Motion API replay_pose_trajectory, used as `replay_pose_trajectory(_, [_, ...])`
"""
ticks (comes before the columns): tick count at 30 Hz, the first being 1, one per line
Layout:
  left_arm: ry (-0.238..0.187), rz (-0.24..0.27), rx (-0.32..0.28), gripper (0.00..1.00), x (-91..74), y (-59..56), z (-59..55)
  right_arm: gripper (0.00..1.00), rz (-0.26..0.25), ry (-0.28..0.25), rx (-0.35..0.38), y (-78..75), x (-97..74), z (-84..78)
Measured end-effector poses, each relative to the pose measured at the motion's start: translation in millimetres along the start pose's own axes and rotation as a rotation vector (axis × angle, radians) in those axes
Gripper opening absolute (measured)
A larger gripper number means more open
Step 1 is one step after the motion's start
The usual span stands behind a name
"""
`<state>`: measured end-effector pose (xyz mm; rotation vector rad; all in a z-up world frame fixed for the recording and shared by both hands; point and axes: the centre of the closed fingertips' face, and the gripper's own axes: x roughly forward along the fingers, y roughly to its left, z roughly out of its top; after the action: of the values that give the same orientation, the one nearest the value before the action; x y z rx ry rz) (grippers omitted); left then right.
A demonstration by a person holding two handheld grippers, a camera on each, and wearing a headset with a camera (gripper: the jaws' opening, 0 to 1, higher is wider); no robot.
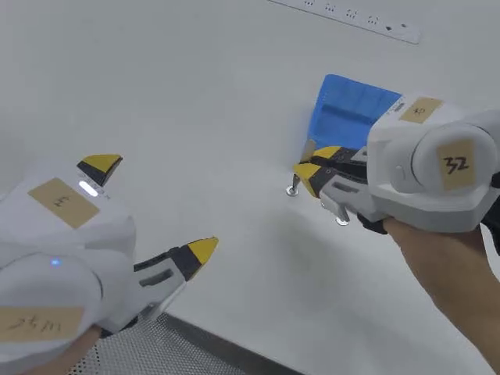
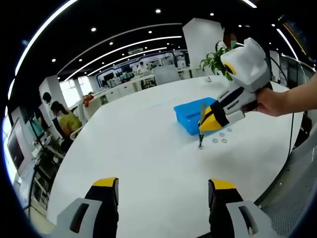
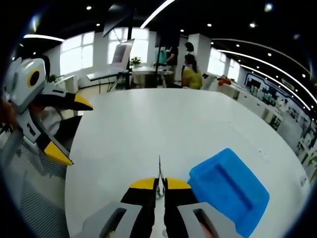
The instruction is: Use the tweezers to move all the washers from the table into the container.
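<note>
My right gripper (image 1: 307,167) is shut on a pair of thin metal tweezers (image 1: 296,183), whose tips point down at the white table (image 1: 195,94) right by a small washer (image 1: 293,191). Another washer (image 1: 342,223) lies under the gripper's body. In the left gripper view several washers (image 2: 221,137) lie just right of the tweezers (image 2: 201,130). The blue container (image 1: 351,109) stands behind the right gripper (image 2: 212,120). My left gripper (image 1: 152,207) hovers open at the lower left, holding nothing. From the right gripper view the tweezers (image 3: 159,172) stick out of the shut right gripper (image 3: 161,186).
A white power strip (image 1: 351,14) lies along the far edge of the table. Grey mesh (image 1: 172,351) shows below the table's near edge. People sit at desks in the background (image 2: 64,121). The blue container (image 3: 230,191) is right of the jaws.
</note>
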<state>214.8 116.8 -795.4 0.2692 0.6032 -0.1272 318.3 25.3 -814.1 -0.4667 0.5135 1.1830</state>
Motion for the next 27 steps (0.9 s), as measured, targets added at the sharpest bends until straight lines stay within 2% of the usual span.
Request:
replay_pose_trajectory(4, [-0.003,-0.002,-0.002,0.76,-0.3,0.1,0.2,0.0,0.012,-0.015,0.098,-2.3,-5.9,1.6])
replay_pose_trajectory(8, [-0.006,-0.001,-0.002,0.76,-0.7,0.5,0.3,0.01,-0.005,-0.028,0.123,-7.4,-15.9,7.3])
replay_pose_trajectory(12, [-0.011,0.0,-0.006,0.76,-1.2,1.1,0.7,0.01,-0.02,-0.038,0.133,-10.9,-26.6,15.8])
replay_pose_trajectory(21, [-0.012,-0.006,0.003,0.78,-0.7,-0.5,0.2,0.01,-0.068,-0.049,0.083,-21.0,-41.0,26.6])
replay_pose_trajectory(27, [-0.013,-0.009,-0.003,0.78,-1.0,-1.2,0.5,0.01,-0.132,-0.079,0.09,-44.5,-50.2,35.4])
